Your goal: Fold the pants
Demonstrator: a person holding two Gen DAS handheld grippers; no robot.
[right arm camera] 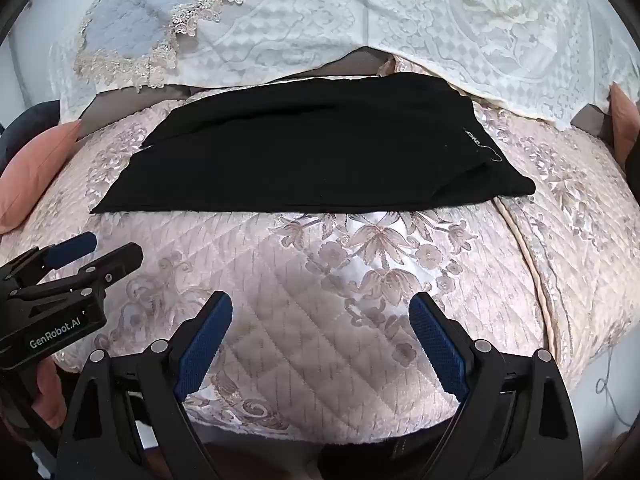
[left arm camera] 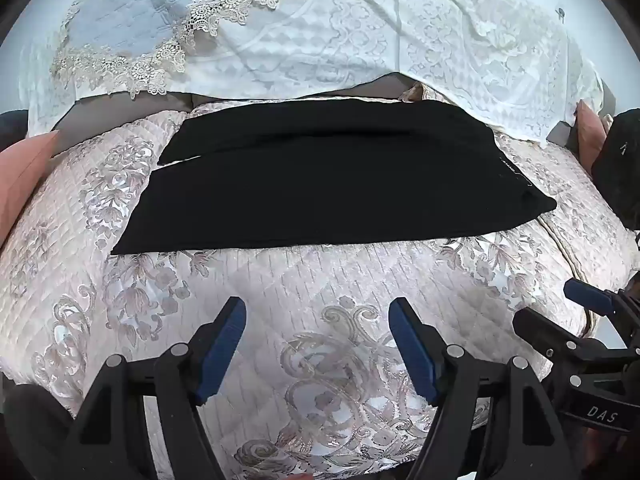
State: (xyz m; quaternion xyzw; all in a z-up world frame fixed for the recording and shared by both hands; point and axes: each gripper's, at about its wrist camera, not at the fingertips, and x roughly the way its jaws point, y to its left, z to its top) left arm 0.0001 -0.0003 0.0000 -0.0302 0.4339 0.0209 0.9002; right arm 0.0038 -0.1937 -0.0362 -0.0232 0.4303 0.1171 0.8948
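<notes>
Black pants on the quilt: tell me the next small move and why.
Probably move the left tongs forward and left to the pants' leg-hem corner. The pants lie flat, lengthwise across the quilted bedspread, legs stacked, with the waist at the right. Both the left and right tongs are open, holding nothing, short of the cloth.

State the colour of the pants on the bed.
Plain black pants, clearest in the right wrist view.

Quilted floral bedspread (left arm camera: 320, 360) beneath white lace coverlet (left arm camera: 360, 40), pink cushions (left arm camera: 20, 176) flanking.
</notes>
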